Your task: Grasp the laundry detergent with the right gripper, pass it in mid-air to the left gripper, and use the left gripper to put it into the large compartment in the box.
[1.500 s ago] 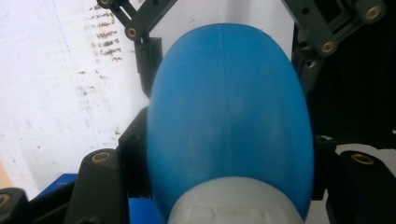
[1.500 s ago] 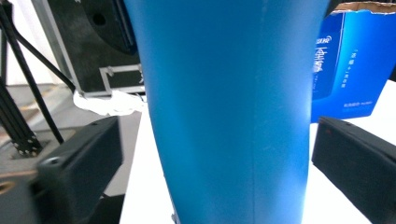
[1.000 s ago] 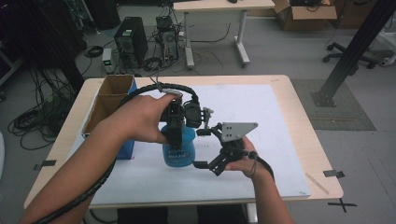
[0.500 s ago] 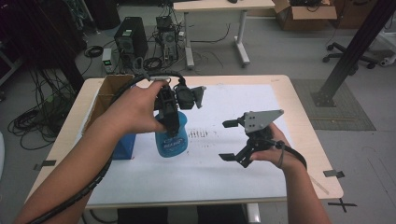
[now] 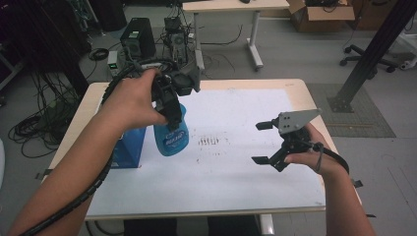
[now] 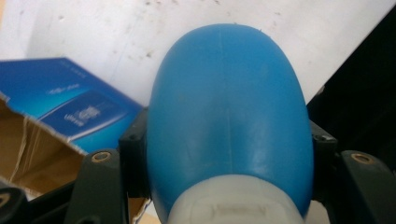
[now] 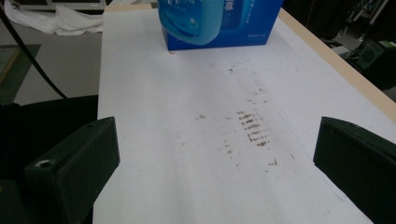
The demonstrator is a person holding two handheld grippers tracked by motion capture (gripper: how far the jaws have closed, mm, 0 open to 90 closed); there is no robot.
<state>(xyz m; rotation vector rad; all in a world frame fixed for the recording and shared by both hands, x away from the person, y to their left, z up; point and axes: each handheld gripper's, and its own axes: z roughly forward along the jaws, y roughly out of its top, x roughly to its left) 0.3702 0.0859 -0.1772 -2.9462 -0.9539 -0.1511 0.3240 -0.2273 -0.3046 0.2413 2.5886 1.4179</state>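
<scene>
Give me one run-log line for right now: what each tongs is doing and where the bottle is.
left tongs: shut on blue bottle, lifted beside blue box | right tongs: open, empty, above white sheet | sheet: brown marks

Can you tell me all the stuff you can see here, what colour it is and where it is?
Bottle: one, blue with a white neck, held up above the table's left part.
Box: one, blue outside and brown inside, open, at the table's left side.
Paper sheet: one, white with small brown marks, covering most of the table.
Table: one, light wood.
Computer tower: one, black, on the floor beyond the table.
Cardboard box: one, brown, on the floor far right.
Left gripper: one, black, jaws shut on the bottle.
Right gripper: one, black with a grey plate, jaws open, above the sheet's right part.
</scene>
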